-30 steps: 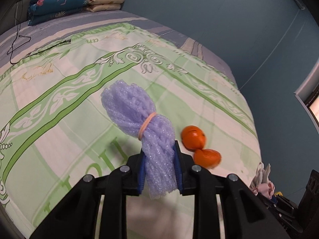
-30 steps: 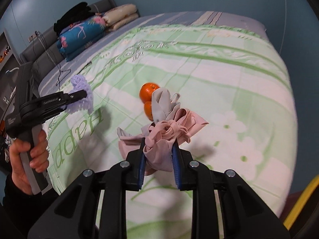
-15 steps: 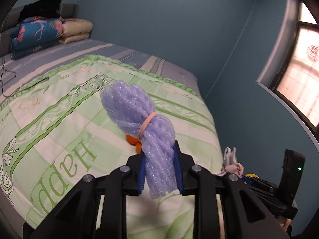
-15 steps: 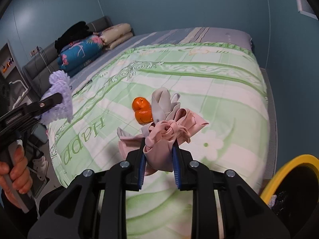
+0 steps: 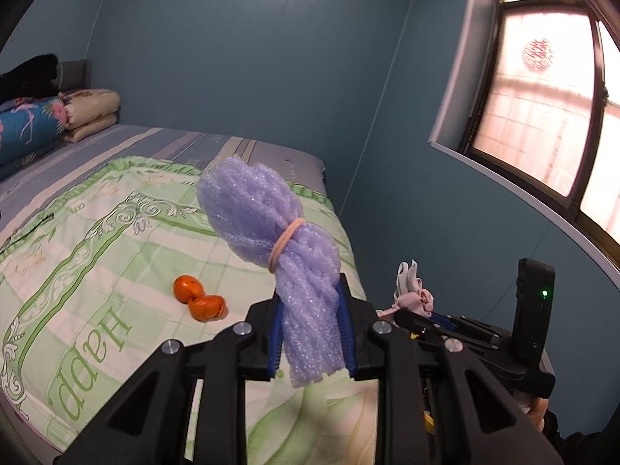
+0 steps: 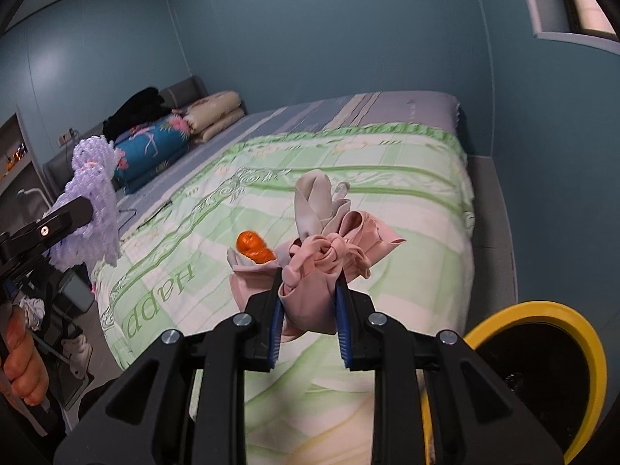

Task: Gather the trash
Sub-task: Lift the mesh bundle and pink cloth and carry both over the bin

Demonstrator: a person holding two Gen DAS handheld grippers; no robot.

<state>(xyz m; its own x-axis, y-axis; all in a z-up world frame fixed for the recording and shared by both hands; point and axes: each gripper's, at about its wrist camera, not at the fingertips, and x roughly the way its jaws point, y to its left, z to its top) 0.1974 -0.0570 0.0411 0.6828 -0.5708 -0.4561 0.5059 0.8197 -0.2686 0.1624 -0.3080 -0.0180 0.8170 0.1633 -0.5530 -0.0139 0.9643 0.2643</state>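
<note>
My left gripper (image 5: 310, 327) is shut on a purple foam net bundle (image 5: 279, 248) tied with a pink rubber band, held above the bed. It also shows in the right wrist view (image 6: 91, 209) at the left. My right gripper (image 6: 308, 316) is shut on a knotted pink and grey cloth wad (image 6: 329, 248), also seen in the left wrist view (image 5: 412, 294). Two orange peels (image 5: 197, 298) lie on the green bedspread (image 5: 97, 255); in the right wrist view the peels (image 6: 254, 250) sit just behind the cloth wad. A yellow-rimmed bin (image 6: 542, 372) with a black liner stands at the lower right.
Folded blankets (image 6: 186, 131) and a black garment lie at the head of the bed. A window (image 5: 550, 89) is in the blue wall to the right. Shoes and clutter (image 6: 73, 345) lie on the floor by the bed's left side.
Both grippers have risen and pulled back from the bed with their loads. The yellow bin has come into the right wrist view. The peels have not moved.
</note>
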